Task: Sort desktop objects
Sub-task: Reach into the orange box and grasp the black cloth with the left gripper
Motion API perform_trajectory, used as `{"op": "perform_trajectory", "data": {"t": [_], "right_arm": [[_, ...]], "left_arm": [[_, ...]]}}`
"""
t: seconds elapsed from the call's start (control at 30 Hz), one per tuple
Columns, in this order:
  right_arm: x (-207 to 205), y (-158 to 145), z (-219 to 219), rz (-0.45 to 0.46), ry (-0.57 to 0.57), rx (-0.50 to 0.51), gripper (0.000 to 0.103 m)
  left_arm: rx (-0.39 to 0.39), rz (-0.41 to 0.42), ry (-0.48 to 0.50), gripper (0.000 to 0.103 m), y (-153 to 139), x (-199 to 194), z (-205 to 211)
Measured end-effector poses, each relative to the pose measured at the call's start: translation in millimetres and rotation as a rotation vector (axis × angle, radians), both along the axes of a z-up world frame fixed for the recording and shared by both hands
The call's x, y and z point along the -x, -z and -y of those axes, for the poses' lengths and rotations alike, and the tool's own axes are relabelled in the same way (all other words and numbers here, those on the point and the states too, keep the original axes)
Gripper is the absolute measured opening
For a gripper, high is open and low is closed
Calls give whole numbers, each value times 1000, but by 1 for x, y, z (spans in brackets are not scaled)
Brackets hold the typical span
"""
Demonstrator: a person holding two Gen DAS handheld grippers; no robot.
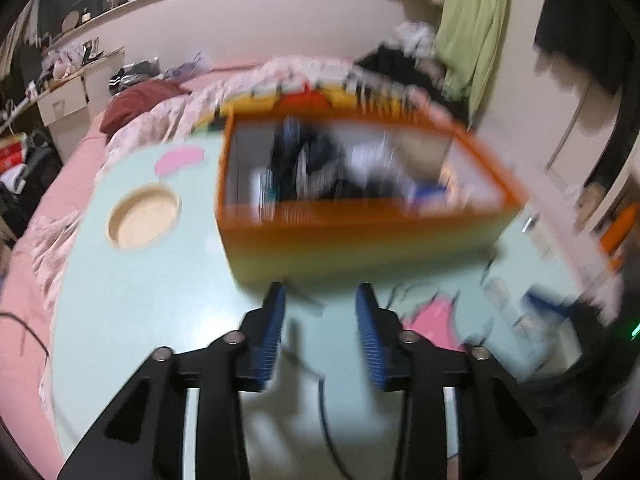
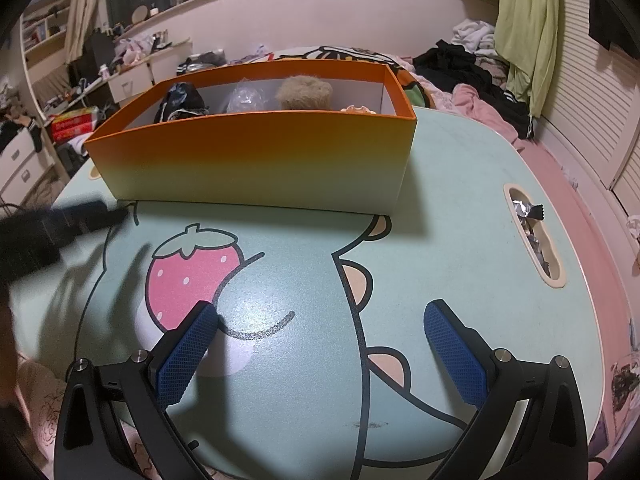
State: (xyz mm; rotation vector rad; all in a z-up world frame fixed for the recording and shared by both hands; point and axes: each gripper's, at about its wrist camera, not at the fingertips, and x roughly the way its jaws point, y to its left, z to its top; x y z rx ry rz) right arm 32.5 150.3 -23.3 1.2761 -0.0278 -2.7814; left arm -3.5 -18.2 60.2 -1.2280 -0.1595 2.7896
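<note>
An orange-and-yellow box (image 2: pixel 256 156) stands on the mint-green table (image 2: pixel 460 220) and holds a black bundle (image 2: pixel 180 100), a clear crinkled wrapper (image 2: pixel 246 98) and a tan fluffy item (image 2: pixel 305 93). The left wrist view is blurred; the box (image 1: pixel 360 236) sits just beyond my left gripper (image 1: pixel 322 300), which is open and empty. My right gripper (image 2: pixel 318 312) is open and empty above the table's strawberry print (image 2: pixel 192 276). The left gripper shows as a dark blur at the left edge (image 2: pixel 52 232).
A slot in the table at the right (image 2: pixel 532 236) holds foil wrappers. A round recess (image 1: pixel 144 216) lies left of the box. A bed with pink bedding (image 1: pixel 60 184) and clothes surrounds the table. Shelves and drawers stand at far left.
</note>
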Motion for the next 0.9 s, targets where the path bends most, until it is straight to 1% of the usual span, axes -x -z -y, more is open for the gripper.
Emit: {"op": "perform_trajectory", "data": {"t": [0.03, 0.07, 0.13, 0.17, 0.2, 0.23, 0.3, 0.37, 0.4, 0.43, 0.47, 0.5, 0.53, 0.57, 0.6, 0.63, 0.73, 0.77, 0.8, 0.83, 0.87, 0.9], "right_arm": [[0, 0, 0, 0, 0, 0, 103], [0, 0, 0, 0, 0, 1, 103], [0, -1, 0, 0, 0, -1, 103], [0, -4, 1, 0, 1, 0, 103], [0, -4, 1, 0, 1, 0, 103], [0, -4, 1, 0, 2, 0, 103], [-1, -3, 1, -1, 2, 1, 103], [-1, -3, 1, -1, 3, 1, 103], [-1, -3, 1, -1, 3, 1, 103], [-1, -2, 1, -1, 3, 1, 103], [-1, -2, 1, -1, 4, 2, 103], [-1, -2, 1, -1, 4, 2, 103], [-1, -3, 1, -1, 4, 2, 103], [-1, -2, 1, -1, 5, 2, 103], [-1, -2, 1, -2, 5, 2, 103], [-1, -3, 2, -2, 5, 2, 103], [0, -2, 1, -2, 5, 3, 103], [0, -2, 1, -2, 6, 3, 103], [0, -2, 1, -2, 6, 3, 103], [0, -1, 1, -3, 10, 4, 103], [0, -1, 1, -3, 10, 4, 103], [0, -1, 1, -3, 10, 4, 103]], "left_arm": [[-14, -25, -8, 35, -14, 6, 2], [-25, -28, -6, 35, -23, 14, 4], [-30, -1, 28, 36, -35, 42, -1], [-31, 25, 26, 38, -35, 54, -5], [-28, 58, 10, 43, -33, 69, -7], [-21, 89, -4, 43, -31, 81, -8], [-1, 135, 9, 43, -25, 103, -14], [50, 184, -7, 43, -14, 118, -18], [70, 188, -23, 41, -10, 122, -17], [84, 173, -34, 28, -9, 123, -16], [81, 164, -34, 25, -11, 125, -14], [59, 152, -29, 20, -14, 123, -11], [15, 129, -19, 13, -20, 117, -6], [-34, 90, -5, 10, -28, 107, 0], [-70, 40, 7, 0, -39, 93, 4], [-86, -1, 12, 0, -48, 82, 8], [-132, -150, 50, 0, -79, 28, 16], [-137, -175, 63, 0, -86, 16, 16], [-122, -191, 84, 0, -92, 6, 14], [-101, -180, 97, 3, -94, 8, 9], [-84, -161, 110, 9, -94, 14, 5], [-64, -119, 113, 32, -90, 26, 0]]}}
